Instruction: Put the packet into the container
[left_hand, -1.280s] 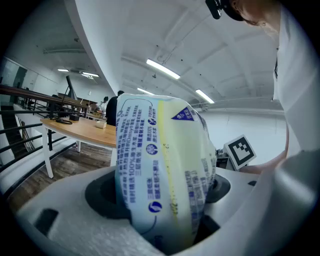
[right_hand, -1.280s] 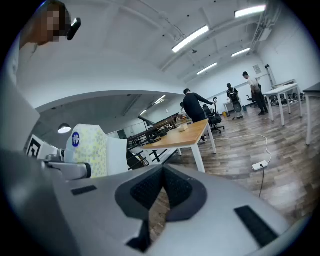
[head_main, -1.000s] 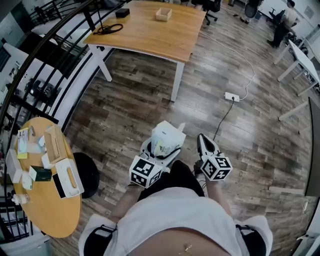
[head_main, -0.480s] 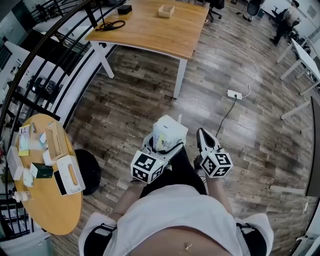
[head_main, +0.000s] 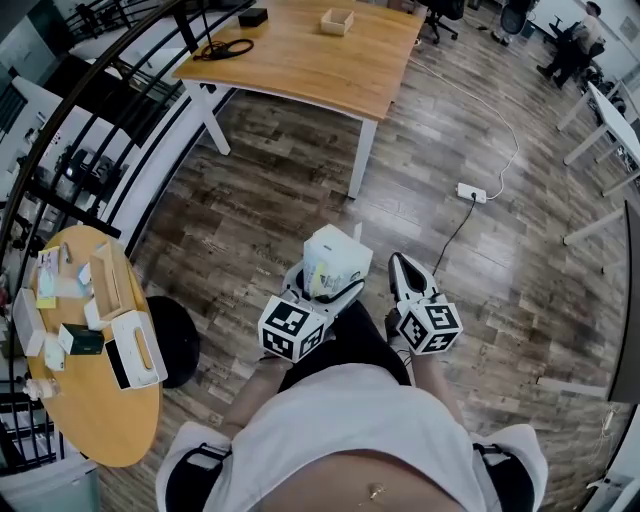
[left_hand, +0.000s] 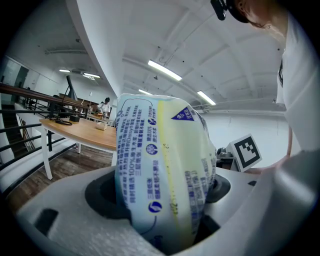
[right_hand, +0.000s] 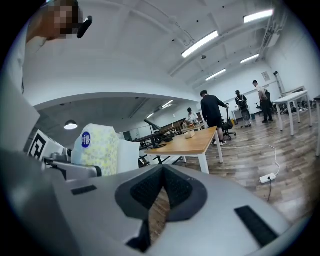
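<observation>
A white and yellow packet (head_main: 335, 262) with blue print sits upright in my left gripper (head_main: 323, 287), which is shut on its lower part. In the left gripper view the packet (left_hand: 162, 175) fills the middle, between the jaws. My right gripper (head_main: 399, 264) hangs beside it on the right, shut and holding nothing; its pads meet at the tip (right_hand: 161, 171). Both grippers are held close to the person's body, above the wooden floor. A small open wooden box (head_main: 337, 21) stands on the far wooden table (head_main: 300, 60), well ahead of both grippers.
A black coiled cable (head_main: 224, 48) and a dark box (head_main: 253, 16) lie on the far table. At the left a round wooden table (head_main: 95, 400) carries several small items, behind a black railing (head_main: 60, 130). A power strip (head_main: 471, 192) with its cord lies on the floor.
The head view has drifted slightly, and the far table sits a little higher in the picture. Both grippers keep their pose, the packet still held in the left.
</observation>
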